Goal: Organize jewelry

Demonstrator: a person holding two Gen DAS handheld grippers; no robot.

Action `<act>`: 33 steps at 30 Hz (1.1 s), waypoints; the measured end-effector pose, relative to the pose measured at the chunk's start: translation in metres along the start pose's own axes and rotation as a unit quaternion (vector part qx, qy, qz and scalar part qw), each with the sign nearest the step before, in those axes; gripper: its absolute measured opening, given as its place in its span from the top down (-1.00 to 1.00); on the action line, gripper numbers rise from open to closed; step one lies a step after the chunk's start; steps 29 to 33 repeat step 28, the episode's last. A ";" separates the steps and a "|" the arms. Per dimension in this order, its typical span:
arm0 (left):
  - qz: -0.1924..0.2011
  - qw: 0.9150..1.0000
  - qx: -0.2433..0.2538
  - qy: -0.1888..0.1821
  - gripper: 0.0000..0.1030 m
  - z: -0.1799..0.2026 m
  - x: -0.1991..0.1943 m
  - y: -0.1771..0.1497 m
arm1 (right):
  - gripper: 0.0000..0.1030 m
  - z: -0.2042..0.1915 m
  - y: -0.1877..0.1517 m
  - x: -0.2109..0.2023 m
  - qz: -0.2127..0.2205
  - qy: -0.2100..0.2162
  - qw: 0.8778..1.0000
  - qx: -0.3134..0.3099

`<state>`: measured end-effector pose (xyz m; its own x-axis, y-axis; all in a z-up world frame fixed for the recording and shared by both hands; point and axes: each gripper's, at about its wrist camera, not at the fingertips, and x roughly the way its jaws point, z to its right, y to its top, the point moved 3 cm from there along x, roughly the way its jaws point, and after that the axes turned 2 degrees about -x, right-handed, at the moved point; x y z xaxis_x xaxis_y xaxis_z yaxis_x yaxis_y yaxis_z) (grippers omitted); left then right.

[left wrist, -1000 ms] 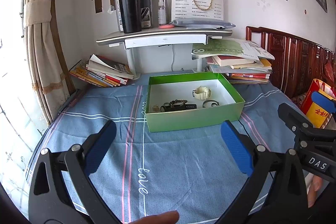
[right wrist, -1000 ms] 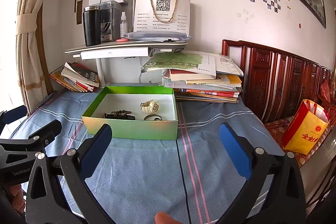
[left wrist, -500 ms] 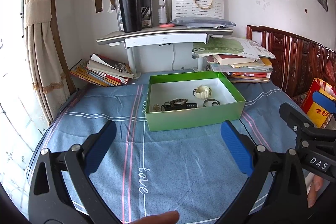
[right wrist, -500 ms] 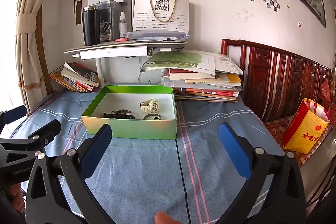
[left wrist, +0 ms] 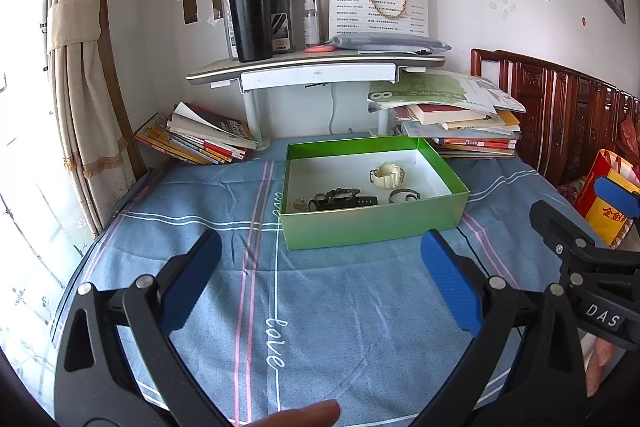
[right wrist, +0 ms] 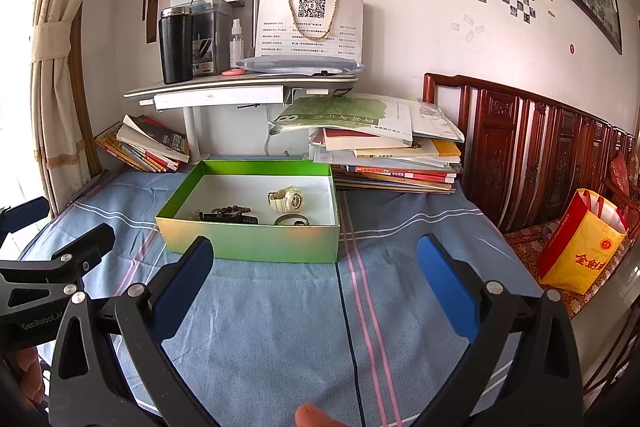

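While we hold both grippers low over the blue cloth (left wrist: 340, 307), it spreads across the whole table, crossed by pink and white stripes. Behind it stands a small raised desk (right wrist: 240, 87) with a black tumbler (right wrist: 176, 45) on top, and to the right of that a stack of books (right wrist: 392, 155) touching the far corner of the green box (right wrist: 256, 239).

The green box sits open on the cloth, well ahead of our fingers. Inside it, on the white floor, lie the jewelry pieces: a cream watch (left wrist: 387, 174) toward the back right, a dark beaded bracelet (left wrist: 340, 193) near the front wall, a black band (left wrist: 348, 203) just beside the beads – touching them, as far as we can tell – and a thin bangle (left wrist: 404, 195) at the front right.

Our left gripper (left wrist: 320, 287) hovers above the cloth with its blue pads (left wrist: 192, 287) spread wide, nothing between them. Our right gripper (right wrist: 316, 287) is likewise spread wide and empty – its blue pads (right wrist: 448, 287) stand apart over the pink stripes, short of the box's near wall.
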<state>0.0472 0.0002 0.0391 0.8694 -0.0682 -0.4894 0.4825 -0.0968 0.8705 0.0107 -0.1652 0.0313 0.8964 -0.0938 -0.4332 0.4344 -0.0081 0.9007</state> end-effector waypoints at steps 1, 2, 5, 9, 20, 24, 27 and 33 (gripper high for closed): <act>0.000 1.000 0.000 0.000 -0.92 0.000 0.000 0.000 | -0.94 0.000 0.000 0.000 0.000 0.000 1.000 0.000; 0.001 1.000 -0.001 0.000 -0.92 0.000 0.000 0.000 | -0.93 -0.001 0.000 0.000 0.000 0.000 1.000 0.000; 0.000 1.000 -0.002 -0.001 -0.92 -0.001 -0.001 0.000 | -0.94 0.000 0.000 0.000 0.000 0.000 1.000 0.000; -0.001 1.000 -0.001 -0.001 -0.92 0.000 -0.001 -0.001 | -0.94 -0.001 0.000 0.000 0.000 -0.001 1.000 0.000; -0.015 1.000 -0.015 -0.006 -0.92 -0.002 0.005 -0.005 | -0.94 -0.003 -0.002 -0.001 -0.003 0.000 1.000 -0.002; -0.023 1.000 -0.008 -0.008 -0.92 0.002 0.008 -0.007 | -0.94 -0.002 -0.004 0.001 -0.007 0.000 1.000 -0.001; -0.031 0.999 -0.005 -0.007 -0.92 0.003 0.012 -0.010 | -0.94 -0.002 -0.006 0.005 -0.012 0.004 1.000 0.003; -0.034 0.999 -0.004 -0.007 -0.92 0.003 0.013 -0.011 | -0.94 -0.001 -0.006 0.007 -0.016 0.006 1.000 0.003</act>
